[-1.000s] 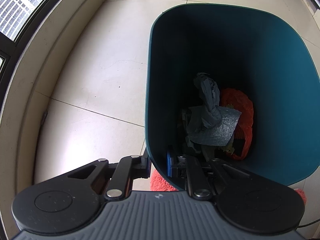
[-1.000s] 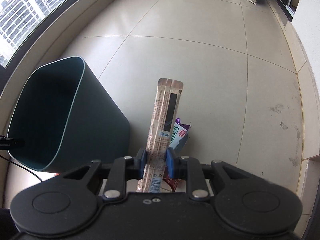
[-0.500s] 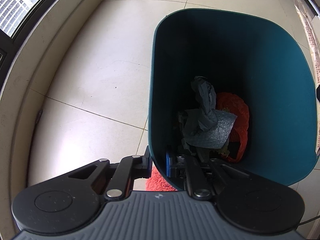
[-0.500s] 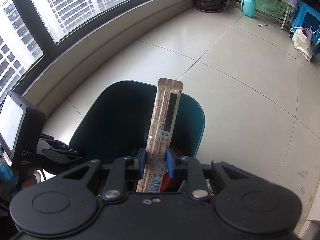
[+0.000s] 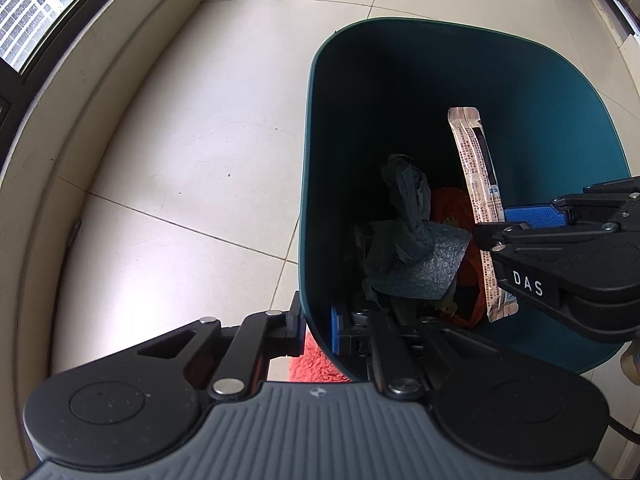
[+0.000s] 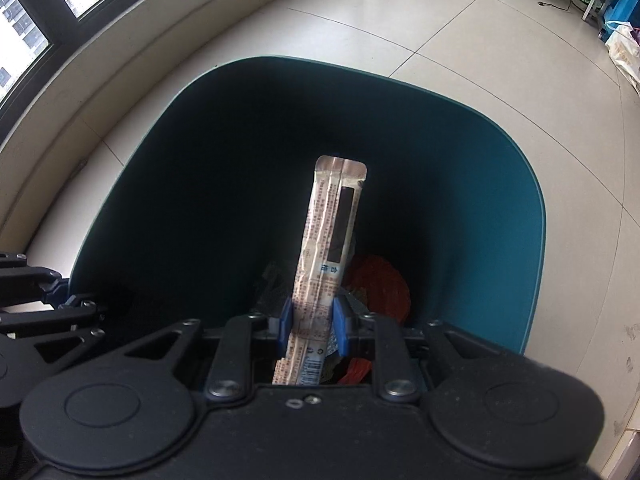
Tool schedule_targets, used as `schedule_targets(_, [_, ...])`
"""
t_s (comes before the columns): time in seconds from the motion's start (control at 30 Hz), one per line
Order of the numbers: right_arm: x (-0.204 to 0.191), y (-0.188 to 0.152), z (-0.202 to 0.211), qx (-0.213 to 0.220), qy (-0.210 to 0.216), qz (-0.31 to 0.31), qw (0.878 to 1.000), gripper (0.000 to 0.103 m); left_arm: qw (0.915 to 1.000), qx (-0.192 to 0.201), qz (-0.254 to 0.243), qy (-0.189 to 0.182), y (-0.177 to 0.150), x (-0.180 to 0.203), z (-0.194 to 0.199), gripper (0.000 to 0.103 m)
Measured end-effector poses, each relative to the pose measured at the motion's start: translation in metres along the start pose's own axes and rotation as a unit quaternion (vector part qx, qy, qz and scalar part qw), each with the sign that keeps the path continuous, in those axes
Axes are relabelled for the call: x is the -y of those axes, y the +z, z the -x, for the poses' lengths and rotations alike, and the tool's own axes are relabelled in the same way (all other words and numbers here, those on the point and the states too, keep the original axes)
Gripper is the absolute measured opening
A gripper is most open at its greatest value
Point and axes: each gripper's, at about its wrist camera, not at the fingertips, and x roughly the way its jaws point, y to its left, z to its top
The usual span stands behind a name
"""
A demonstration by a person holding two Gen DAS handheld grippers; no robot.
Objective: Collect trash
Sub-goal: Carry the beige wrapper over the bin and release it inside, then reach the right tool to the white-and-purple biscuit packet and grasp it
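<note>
Right tongs (image 6: 311, 318) w/ wrapper (image 6: 326, 264) now over bin (image 5: 316, 152); left tongs (image 5: 316, 324) clamp rim.

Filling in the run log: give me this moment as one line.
left gripper: shut on bin wall | right gripper: shut on snack wrapper | wrapper: over bin opening, unreleased | bin contents: grey bag, orange bag

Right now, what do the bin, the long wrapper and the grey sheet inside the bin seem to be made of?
Bin: probably moulded plastic, matte teal, with smooth seamless walls and a thin rim.
Long wrapper, held in the right gripper: thin printed plastic film, slightly glossy, with a crimped sealed end.
Grey sheet: seemingly bubble wrap or embossed plastic, judging by its dotted texture; I cannot be certain.
</note>
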Motion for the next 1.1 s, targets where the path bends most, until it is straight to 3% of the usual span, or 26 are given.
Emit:
schedule_targets(0.23, [0.002,0.003,-0.016,-0.028,0.002,-0.007,1.0,0.024,1.0,0.002,-0.001,0.004,-0.001,0.002,0.001,0.01])
schedule_targets(0.5, [0.013,-0.002,-0.007,-0.017,0.014,-0.001,1.0,0.027,1.0,-0.001,0.0,0.005,0.001,0.003,0.001,0.01])
schedule_targets(0.93, [0.041,-0.019,0.071,0.039,0.039,-0.011,0.998,0.039,0.9999,-0.002,0.001,0.011,0.001,0.004,0.0,0.01])
schedule_targets(1.1, [0.069,-0.034,0.115,0.08,0.047,-0.028,0.995,0.044,0.9999,-0.001,0.0,0.014,0.001,0.005,0.0,0.011])
